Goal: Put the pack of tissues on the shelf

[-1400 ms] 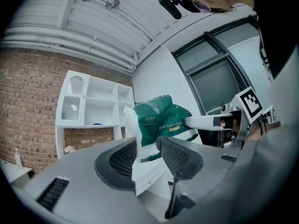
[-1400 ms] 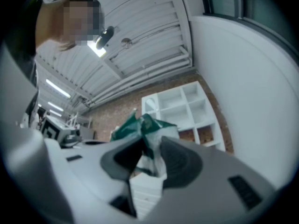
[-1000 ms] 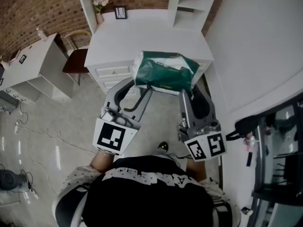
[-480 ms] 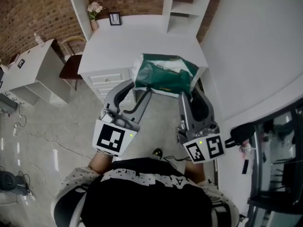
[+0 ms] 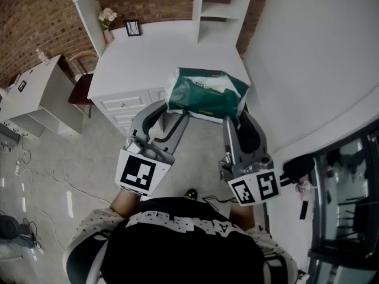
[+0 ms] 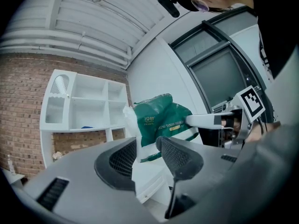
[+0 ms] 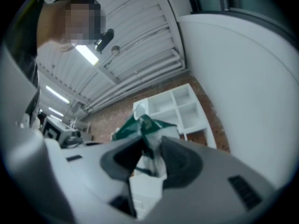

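Observation:
A green and white pack of tissues (image 5: 204,93) hangs in the air between my two grippers, just over the front edge of a white desk (image 5: 154,52). My left gripper (image 5: 177,113) is shut on its left white edge, and my right gripper (image 5: 234,118) is shut on its right end. In the left gripper view the pack (image 6: 161,118) rises past the jaws of the left gripper (image 6: 145,152), with the white shelf unit (image 6: 88,101) behind it. In the right gripper view the pack (image 7: 145,129) sits pinched in the right gripper (image 7: 150,157), the shelf unit (image 7: 180,108) beyond. The shelf unit (image 5: 225,5) stands at the desk's back.
A flower vase (image 5: 106,19) and a small picture frame (image 5: 133,27) stand at the desk's back left. A chair (image 5: 80,87) and another white table (image 5: 35,93) are to the left. A white wall (image 5: 308,58) runs along the right, with a dark rack (image 5: 343,194) nearer. Cables (image 5: 41,170) lie on the floor.
Both grippers have carried the pack forward together; the desk and shelf unit have come closer underneath it and slid left in the head view. The hold on the pack is the same.

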Tool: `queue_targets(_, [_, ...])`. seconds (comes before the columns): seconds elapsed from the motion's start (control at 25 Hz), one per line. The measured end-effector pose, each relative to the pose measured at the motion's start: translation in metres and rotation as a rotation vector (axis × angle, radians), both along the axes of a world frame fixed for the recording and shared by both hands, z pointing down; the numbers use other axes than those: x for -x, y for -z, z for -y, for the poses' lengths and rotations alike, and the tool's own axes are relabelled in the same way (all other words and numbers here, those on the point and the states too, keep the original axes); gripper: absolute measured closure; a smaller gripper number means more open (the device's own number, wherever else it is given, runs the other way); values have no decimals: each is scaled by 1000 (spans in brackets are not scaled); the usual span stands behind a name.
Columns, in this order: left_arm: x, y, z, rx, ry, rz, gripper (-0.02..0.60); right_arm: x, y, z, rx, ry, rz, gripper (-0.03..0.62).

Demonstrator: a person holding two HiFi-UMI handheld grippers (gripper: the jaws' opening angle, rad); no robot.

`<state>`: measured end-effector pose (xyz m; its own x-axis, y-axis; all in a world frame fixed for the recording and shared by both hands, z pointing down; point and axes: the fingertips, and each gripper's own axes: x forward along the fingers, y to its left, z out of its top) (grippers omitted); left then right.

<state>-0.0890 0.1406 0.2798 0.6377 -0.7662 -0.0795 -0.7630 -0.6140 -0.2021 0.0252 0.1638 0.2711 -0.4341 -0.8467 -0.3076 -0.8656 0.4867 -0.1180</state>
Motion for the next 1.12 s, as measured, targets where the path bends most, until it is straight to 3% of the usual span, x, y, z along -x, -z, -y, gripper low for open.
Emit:
queue_targets(0.2, [-4,3,-1,-5,-9,1,393,-4,3,-2,-10,-8,7,448])
queue_targets(0.6, [-68,-7,3,5,-17,48,393,-68,-11,1,-3,-14,52,448])
queue_targets(1.12, [-84,-11,11,5,-48,54,393,-84,-16,5,2,-45,63,448])
